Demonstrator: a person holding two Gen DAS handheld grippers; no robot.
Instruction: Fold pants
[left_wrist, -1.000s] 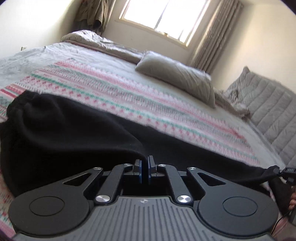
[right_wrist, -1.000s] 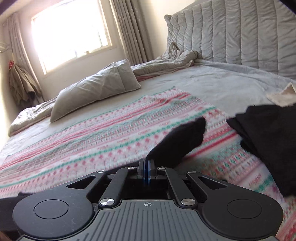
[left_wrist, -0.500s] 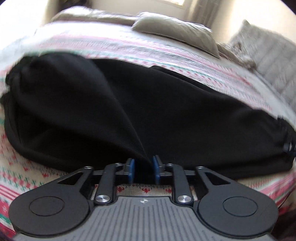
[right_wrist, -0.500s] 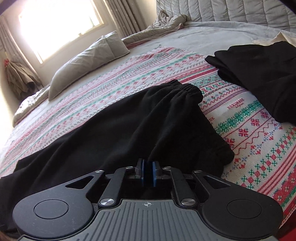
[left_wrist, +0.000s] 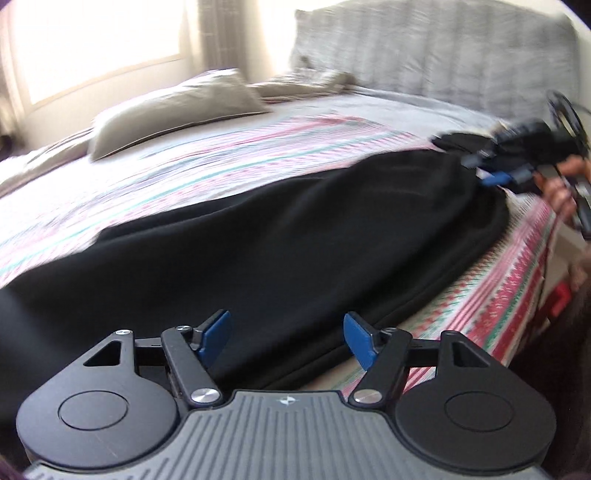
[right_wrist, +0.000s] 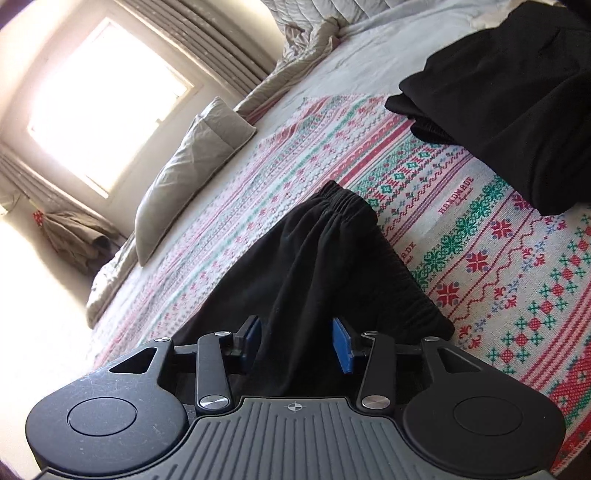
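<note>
1. While both sets of jaws are opening, the black pants (left_wrist: 295, 236) lie flat across a patterned blanket (left_wrist: 207, 158) on the bed, stretched lengthwise from the left gripper (left_wrist: 286, 341) toward the right gripper (left_wrist: 495, 173) at the far end.
2. Left gripper: blue pads spread wide, cloth lying between them, pads not pressing on it.
3. Pants look: plain black, soft, with a few shallow ridges. The near long edge is doubled, two layers showing along the bed's side.
4. Right gripper (right_wrist: 299, 341): pads partly apart, a raised fold of cloth standing in the gap; neither pad clearly presses on it.
5. Right wrist view only: gathered elastic waistband (right_wrist: 373, 236) just ahead of the pads, and a second black garment (right_wrist: 517, 110) folded at upper right, apart from the pants with bare blanket between.
6. Left wrist view only: whole length of the pants, a hand (left_wrist: 561, 184) holding the right gripper, and the padded headboard (left_wrist: 443, 48). This view is motion-blurred.
7. Both views: grey pillow (right_wrist: 192, 173) and window (right_wrist: 107, 103) beyond.
8. Edges and room: the pants run close to the near edge of the bed (left_wrist: 517, 291). Open blanket lies between the pants and the pillow.
</note>
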